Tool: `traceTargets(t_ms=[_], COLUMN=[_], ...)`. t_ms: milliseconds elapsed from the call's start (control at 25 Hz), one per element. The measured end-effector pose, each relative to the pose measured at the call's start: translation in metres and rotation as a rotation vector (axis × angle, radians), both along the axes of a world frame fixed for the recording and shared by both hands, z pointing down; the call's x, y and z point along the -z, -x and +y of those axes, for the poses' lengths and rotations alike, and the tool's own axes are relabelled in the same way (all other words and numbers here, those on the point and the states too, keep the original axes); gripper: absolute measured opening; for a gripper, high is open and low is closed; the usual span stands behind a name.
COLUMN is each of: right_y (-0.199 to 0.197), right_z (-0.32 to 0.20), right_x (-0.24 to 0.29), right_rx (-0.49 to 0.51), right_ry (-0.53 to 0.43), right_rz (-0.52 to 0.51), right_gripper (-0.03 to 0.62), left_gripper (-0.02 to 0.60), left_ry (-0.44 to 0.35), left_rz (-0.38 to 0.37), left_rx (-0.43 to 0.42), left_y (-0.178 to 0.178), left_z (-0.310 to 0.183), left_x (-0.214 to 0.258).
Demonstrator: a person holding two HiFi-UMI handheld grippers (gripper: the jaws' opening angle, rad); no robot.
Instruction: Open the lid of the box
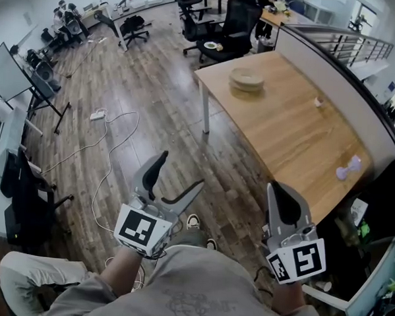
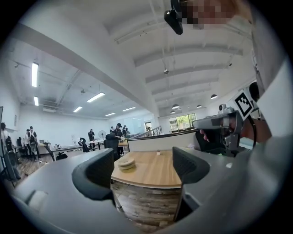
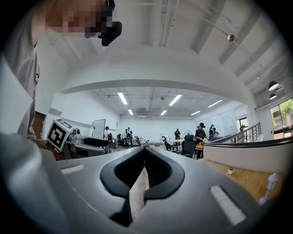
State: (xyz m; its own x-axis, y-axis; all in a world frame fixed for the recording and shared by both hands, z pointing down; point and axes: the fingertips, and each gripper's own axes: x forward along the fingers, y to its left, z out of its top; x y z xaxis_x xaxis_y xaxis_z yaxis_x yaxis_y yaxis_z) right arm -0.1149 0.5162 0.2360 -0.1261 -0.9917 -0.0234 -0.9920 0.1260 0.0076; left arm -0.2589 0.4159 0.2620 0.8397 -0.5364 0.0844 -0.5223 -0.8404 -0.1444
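Observation:
A round, flat, light-coloured box (image 1: 246, 78) with its lid on sits at the far end of a wooden table (image 1: 298, 133); in the left gripper view the box (image 2: 124, 163) lies on the tabletop beyond the jaws. Both grippers hang in front of my body, well short of the table and far from the box. My left gripper (image 1: 181, 171) is open with nothing between its dark fingers (image 2: 98, 173). My right gripper (image 1: 276, 189) is shut and empty, its two pads meeting in the right gripper view (image 3: 143, 171).
A small white object (image 1: 317, 101) and a pale purple item (image 1: 347, 170) also lie on the table. A partition wall (image 1: 347, 73) runs along its right side. Black office chairs (image 1: 224, 30) stand behind it. Cables (image 1: 109, 143) trail over the wooden floor at left.

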Motion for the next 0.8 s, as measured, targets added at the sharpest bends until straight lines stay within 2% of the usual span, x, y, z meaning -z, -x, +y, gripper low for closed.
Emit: traceTargets(t_ms=[120, 200, 240, 320, 560, 800], right_y=[-0.006, -0.013, -0.016, -0.021, -0.034, -0.041], right_z=[-0.004, -0.007, -0.009, -0.016, -0.051, -0.111], right_x=[0.005, 0.012, 0.016, 0.019, 0.008, 0.0], right_rx=[-0.003, -0.032, -0.047, -0.06, -0.042, -0.032], right_ry=[-0.023, -0.067, -0.083, -0.092, -0.061, -0.022], right_rz=[0.005, 0.026, 0.044, 0.067, 0.047, 0.046], right_gripper=[0.011, 0.017, 0.029, 0.095, 0.107, 0.107], left_gripper=[0.4, 0.4, 0.4, 0.4, 0.4, 0.4], left_ry=[-0.04, -0.03, -0.025, -0.03, -0.027, 0.021], left_rz=[0.012, 0.01, 0.007, -0.001, -0.026, -0.04], left_rx=[0.013, 0.022, 0.021, 0.01, 0.002, 0.017], left_y=[-0.003, -0.007, -0.009, -0.015, -0.028, -0.033], left_z=[-0.012, -0.019, -0.022, -0.03, -0.055, -0.109], left_x=[0.0, -0.002, -0.004, -0.007, -0.013, -0.02])
